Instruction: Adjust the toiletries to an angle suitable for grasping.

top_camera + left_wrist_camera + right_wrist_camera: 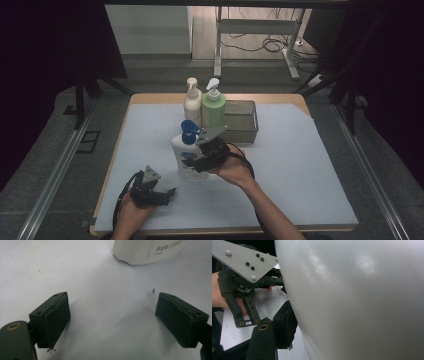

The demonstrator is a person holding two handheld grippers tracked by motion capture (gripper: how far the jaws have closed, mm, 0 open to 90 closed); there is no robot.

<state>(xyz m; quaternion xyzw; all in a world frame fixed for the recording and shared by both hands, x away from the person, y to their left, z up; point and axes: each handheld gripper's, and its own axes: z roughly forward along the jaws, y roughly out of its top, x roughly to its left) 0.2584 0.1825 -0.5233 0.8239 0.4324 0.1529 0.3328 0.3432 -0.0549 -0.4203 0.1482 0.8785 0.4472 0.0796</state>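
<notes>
right tool (pixel 196 159): at the white pump bottle (pixel 186 156), side-on from the bottle's right, about mid-height of the body. In the right gripper view the bottle wall fills the space right up against the one jaw that shows, so that jaw touches it; second jaw hidden behind the body. High view reads as clamped on the bottle.
right hand (pixel 235 170): behind the tool, forearm coming in from the bottom edge.
bottle axis: long axis vertical, standing upright on its base. Blue pump head (pixel 189 128) on top; which way the spout turns I can't tell.
bottle position: near the middle of the worktop (pixel 300 165), on the pale cover, in front of the two rear bottles and well apart from them.
left tool (pixel 167 194): low over the worktop near the front-left edge, jaws wide apart with nothing between them. Left gripper view looks along the bare surface to the bottle's white base (pixel 147 252) farther ahead, not touching.
bottle vs left tool: beyond and to the right of it, near but apart.
left hand (pixel 131 210): holds the tool from the bottom edge, cable looping on its left.
cream pump bottle (pixel 192 102): upright at the back of the worktop.
green pump bottle (pixel 213 106): upright, just beside the cream one on its right.
metal tray (pixel 241 122): rectangular, just right of the green bottle, behind the right tool.
</notes>
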